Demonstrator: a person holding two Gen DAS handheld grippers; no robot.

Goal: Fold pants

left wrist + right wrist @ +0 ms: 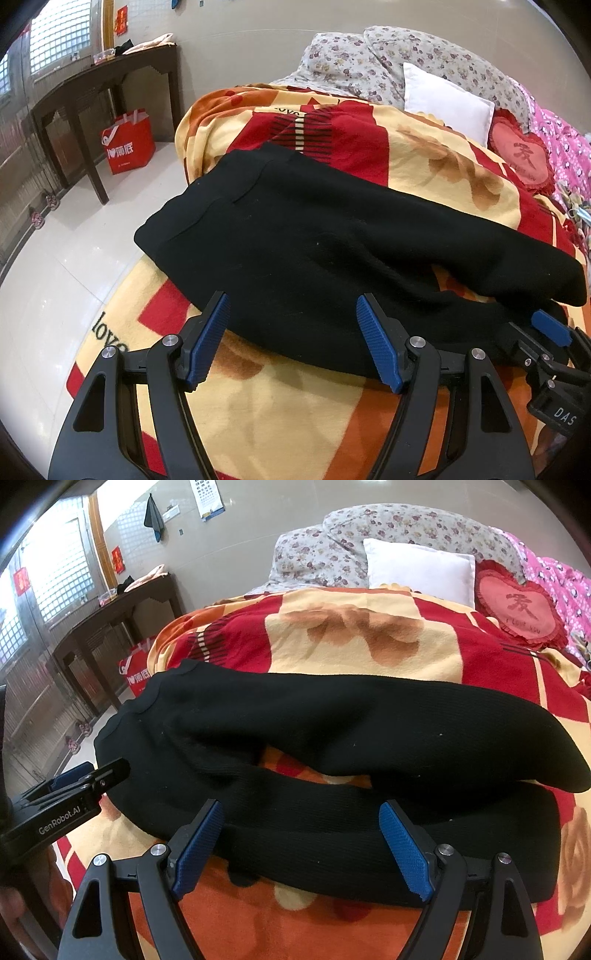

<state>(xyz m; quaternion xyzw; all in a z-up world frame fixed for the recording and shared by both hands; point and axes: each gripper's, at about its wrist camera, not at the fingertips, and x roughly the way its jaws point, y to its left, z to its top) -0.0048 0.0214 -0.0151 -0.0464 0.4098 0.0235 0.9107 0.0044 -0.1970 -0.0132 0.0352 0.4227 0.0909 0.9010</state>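
Black pants (332, 236) lie spread on the red-and-yellow blanket (424, 162) covering the bed, waistband toward the bed's left edge, both legs running off to the right. In the right wrist view I see the two legs (369, 731) split apart with a patch of blanket showing between them — the far leg overlaps the near one at the right end.

My left gripper (291, 339) has its jaws wide apart, blue pads (208, 339) on either side of the near edge of the pants up by the hip; nothing pinched. My right gripper (301, 849) is spread too, pads (404, 853) straddling the near leg's lower edge, not closed on it. Whether the tips touch the cloth I can't tell.

Each camera catches the other tool: right gripper at the lower right of the left view, left gripper low on the left of the right view.

Background — white pillow (421, 568), heart-shaped red cushion (521, 605), floral quilt (369, 528) at the head of the bed. Dark wooden table (103, 88) by the wall, red paper bag (129, 142) beneath it on the tile floor (55, 295).
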